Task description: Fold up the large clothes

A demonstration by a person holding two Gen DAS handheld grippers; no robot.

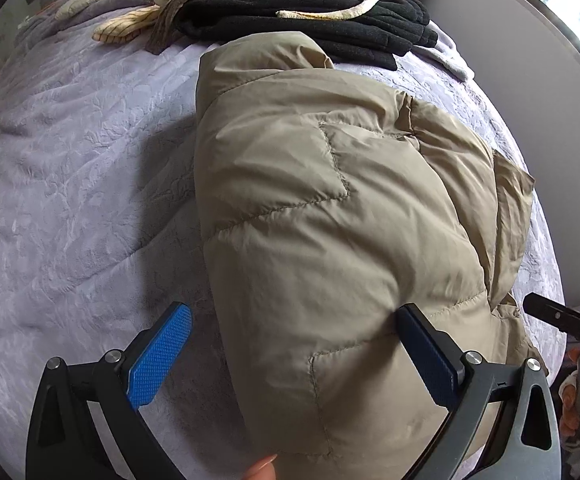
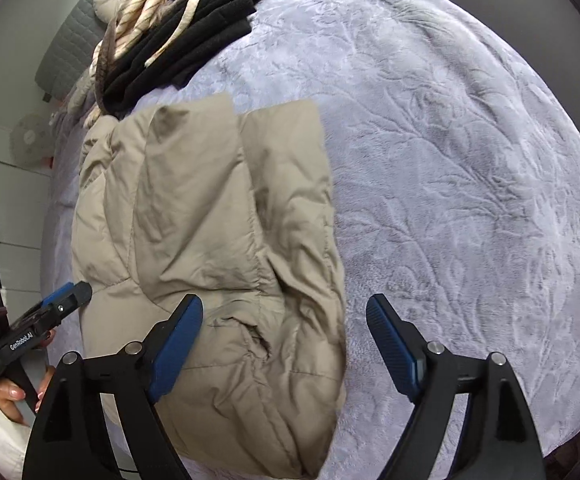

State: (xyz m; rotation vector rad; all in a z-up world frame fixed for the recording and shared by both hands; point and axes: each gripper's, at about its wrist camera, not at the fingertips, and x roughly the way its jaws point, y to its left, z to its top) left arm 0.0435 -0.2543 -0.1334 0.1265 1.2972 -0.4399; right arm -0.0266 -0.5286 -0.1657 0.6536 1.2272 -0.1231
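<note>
Folded tan puffer jacket (image 2: 210, 248), lengthwise toward black clothes (image 2: 194, 44)

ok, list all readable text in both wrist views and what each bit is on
"GenRobot.AI": on the body of the left hand-held gripper, seen in the right wrist view.
"DAS": cut off at the frame edge, on the right hand-held gripper, seen in the left wrist view.
Small white print below "GenRobot.AI": too small to read.
</note>
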